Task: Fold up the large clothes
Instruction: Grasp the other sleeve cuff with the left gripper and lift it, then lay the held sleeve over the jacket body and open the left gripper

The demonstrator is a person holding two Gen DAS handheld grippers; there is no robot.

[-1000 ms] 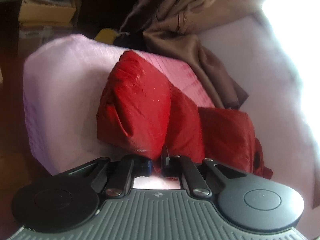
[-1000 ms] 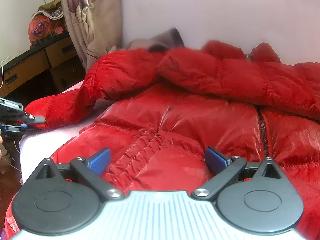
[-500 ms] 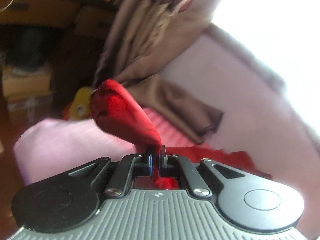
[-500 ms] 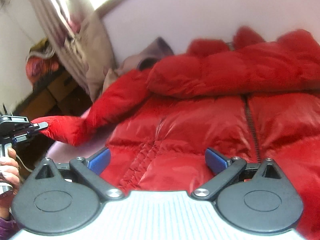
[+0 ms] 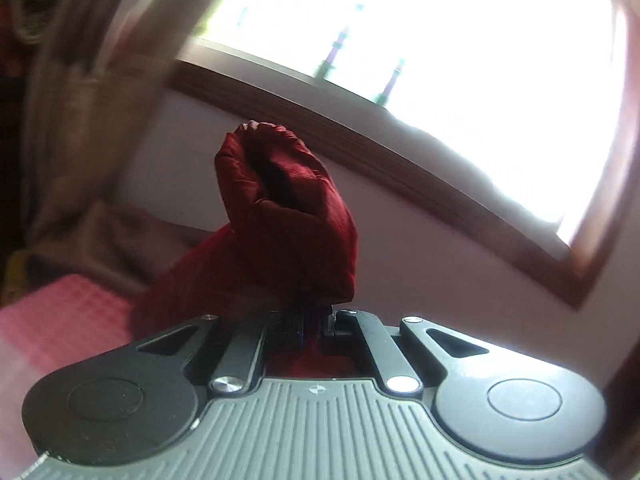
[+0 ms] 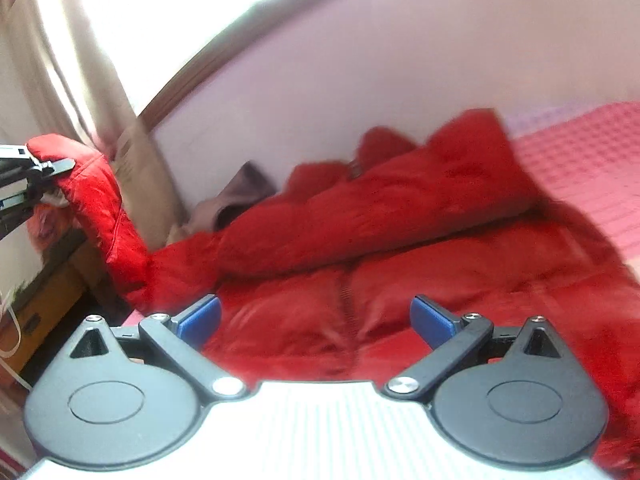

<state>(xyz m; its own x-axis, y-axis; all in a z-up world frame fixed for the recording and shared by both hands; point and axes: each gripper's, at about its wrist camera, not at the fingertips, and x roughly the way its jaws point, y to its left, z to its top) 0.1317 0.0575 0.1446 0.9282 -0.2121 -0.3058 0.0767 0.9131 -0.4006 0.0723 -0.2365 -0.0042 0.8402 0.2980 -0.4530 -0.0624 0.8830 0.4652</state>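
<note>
**Sleeve raised, fold-over pending**

Your left gripper [image 5: 310, 322] is clamped narrow on the cuff end of the sleeve [image 5: 280, 216] of the red puffer jacket [image 6: 400, 264]. Red fabric is pinched between the pads and bulges up past them. The right wrist view shows the same sleeve held high at the far left, rising off the bed from the jacket's shoulder. My reading: you hold it by the cuff so that the whole sleeve follows in one piece when you carry it across the body.

Your right gripper [image 6: 316, 318] stands wide, jaws well apart, holding nothing. It hovers over the lower front of the jacket, near the zip line. Whether it touches the fabric I cannot tell. Probable reason for the position: it is ready to press or pin the body while the sleeve swings over.

The jacket lies front up on the pink bedspread [image 6: 580, 152], against the wall under the window [image 5: 440, 40]. The other sleeve already lies folded across the chest.

Judgement: early to middle of the fold. The next move calls for a low, slow arc, since puffy slick fabric may slide off the chest once released.
</note>
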